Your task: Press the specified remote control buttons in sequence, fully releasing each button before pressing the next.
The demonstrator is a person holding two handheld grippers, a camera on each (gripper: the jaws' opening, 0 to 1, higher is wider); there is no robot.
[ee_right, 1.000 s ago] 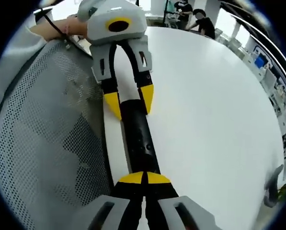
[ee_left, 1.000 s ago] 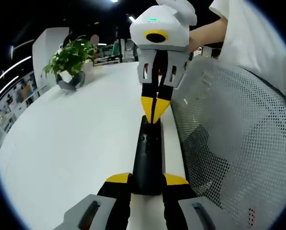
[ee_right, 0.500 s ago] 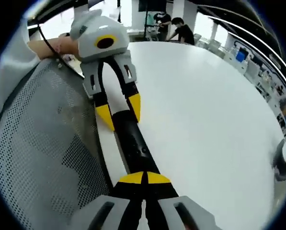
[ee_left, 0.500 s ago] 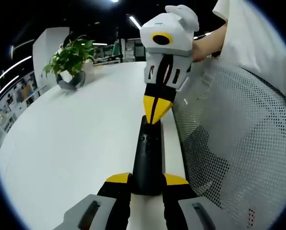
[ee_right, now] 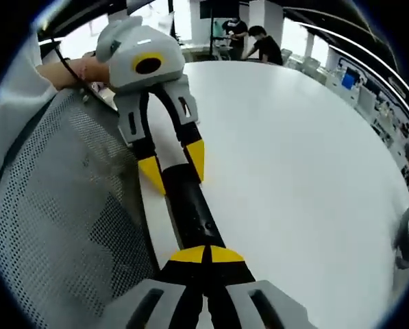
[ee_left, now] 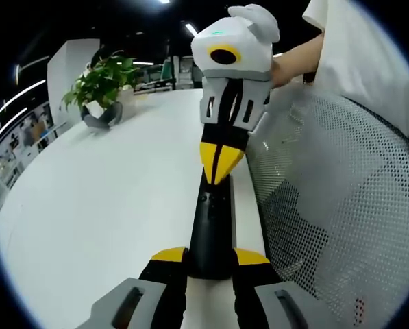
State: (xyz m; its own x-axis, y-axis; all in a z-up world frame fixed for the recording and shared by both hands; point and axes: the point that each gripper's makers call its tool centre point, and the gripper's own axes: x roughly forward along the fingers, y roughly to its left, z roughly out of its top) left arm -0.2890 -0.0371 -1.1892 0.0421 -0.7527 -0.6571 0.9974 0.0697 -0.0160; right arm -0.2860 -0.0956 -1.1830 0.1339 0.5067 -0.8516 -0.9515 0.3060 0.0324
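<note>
Btwn left jaws: remote control (ee_left: 210, 229), lengthwise.

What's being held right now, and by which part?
The left gripper clamps one end of the black remote from both sides. The right gripper, jaws shut, holds nothing; its tips sit at the other end.

One remote (ee_left: 209, 226); one plant (ee_left: 100, 81) (potted); one chair (ee_left: 341, 205)

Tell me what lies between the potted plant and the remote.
Bare white table, in the left gripper view, separates the potted plant from the remote.
</note>
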